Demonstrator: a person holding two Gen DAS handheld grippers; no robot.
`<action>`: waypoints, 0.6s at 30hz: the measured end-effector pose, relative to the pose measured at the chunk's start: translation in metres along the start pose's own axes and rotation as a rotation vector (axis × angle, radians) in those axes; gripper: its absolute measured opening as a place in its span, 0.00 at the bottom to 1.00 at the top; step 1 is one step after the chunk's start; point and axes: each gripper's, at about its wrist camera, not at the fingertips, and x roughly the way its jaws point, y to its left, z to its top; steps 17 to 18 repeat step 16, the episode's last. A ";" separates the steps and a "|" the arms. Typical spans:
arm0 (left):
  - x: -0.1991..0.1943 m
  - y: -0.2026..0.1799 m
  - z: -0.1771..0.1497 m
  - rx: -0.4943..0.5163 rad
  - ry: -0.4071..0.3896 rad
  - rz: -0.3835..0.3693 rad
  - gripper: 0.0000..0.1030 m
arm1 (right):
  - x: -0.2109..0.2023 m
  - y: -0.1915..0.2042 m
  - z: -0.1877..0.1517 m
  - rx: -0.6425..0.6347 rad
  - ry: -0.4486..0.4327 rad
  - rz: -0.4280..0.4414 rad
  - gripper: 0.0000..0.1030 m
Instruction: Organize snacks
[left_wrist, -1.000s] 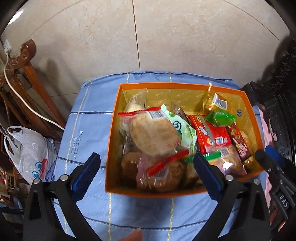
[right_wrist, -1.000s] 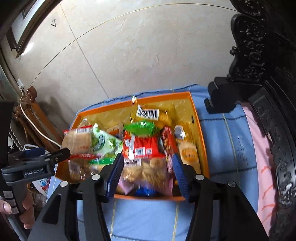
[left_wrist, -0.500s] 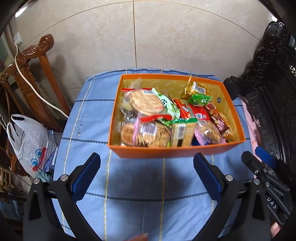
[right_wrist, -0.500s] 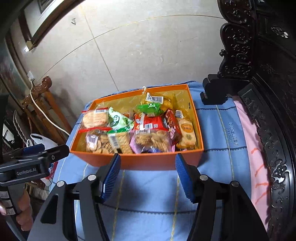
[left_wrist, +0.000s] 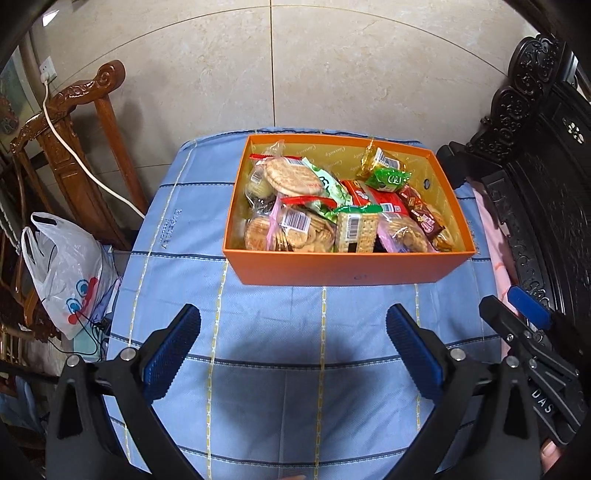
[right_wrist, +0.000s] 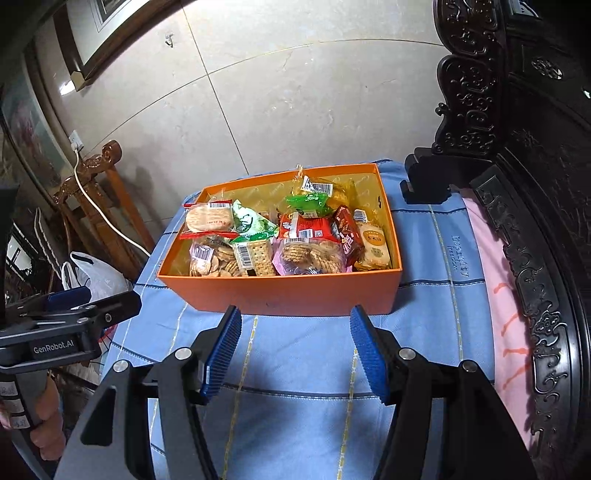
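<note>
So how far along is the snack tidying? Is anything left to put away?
It looks close to finished. Every snack packet in view already sits inside the orange box, such as the green packet and the cracker packet. Nothing is in hand: the left gripper and the right gripper both have open, empty jaws over the blue cloth. No loose snack shows on the cloth, so little seems left.

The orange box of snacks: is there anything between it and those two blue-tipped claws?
Nothing visible. Only bare blue tablecloth lies between the orange box and the left gripper, and likewise the right gripper. Both have their jaws open and empty. The box's near wall faces them.
</note>
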 end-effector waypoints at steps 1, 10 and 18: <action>-0.001 0.000 -0.001 -0.002 0.000 -0.001 0.96 | -0.001 0.000 -0.001 -0.002 -0.001 0.003 0.60; -0.012 -0.006 -0.012 0.016 -0.019 0.007 0.96 | -0.009 -0.002 -0.008 -0.010 -0.001 0.010 0.60; -0.013 -0.007 -0.018 0.014 -0.005 0.020 0.96 | -0.011 -0.003 -0.011 -0.015 0.005 0.014 0.60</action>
